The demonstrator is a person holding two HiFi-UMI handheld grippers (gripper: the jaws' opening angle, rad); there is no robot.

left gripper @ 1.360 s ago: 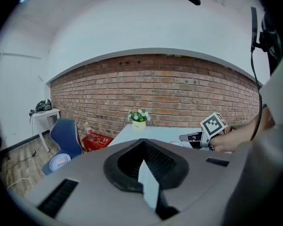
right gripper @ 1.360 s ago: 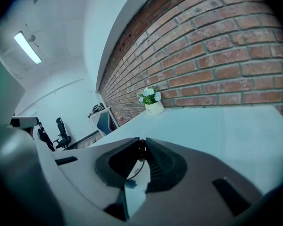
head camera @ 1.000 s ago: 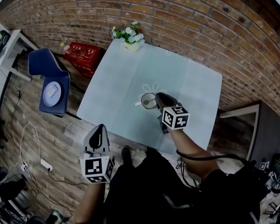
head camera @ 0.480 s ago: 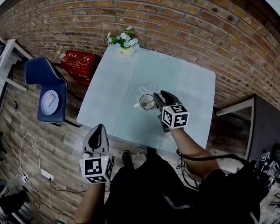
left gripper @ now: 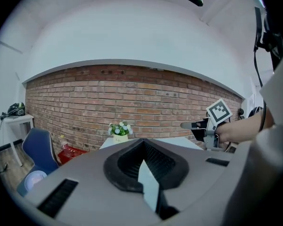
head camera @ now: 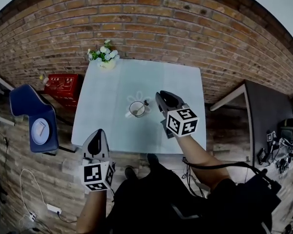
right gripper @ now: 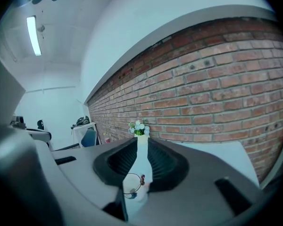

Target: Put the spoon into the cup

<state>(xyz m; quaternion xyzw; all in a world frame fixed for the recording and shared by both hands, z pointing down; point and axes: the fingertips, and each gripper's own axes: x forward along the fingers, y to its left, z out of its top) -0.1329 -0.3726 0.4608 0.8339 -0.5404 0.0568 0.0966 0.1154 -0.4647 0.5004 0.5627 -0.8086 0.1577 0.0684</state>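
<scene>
Spoon standing in the cup; neither gripper has hold of anything.
The desk (head camera: 117, 84) carries the cup (head camera: 136, 109) near its middle. The right gripper (head camera: 162, 97) hangs just beside the cup in the head view, its fingers closing with a slim gap between them and nothing in it. The left gripper (head camera: 97, 134) sits off the desk's near edge, fingers together and empty. The spoon (head camera: 145, 103) leans on the cup's rim nearest the right fingers, untouched.

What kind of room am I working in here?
Probably an indoor lab or studio space, not a home kitchen. There is a bare brick wall, a plain pale table holding only a cup and a pot of flowers, and loose cables trail over the wooden floor.
</scene>
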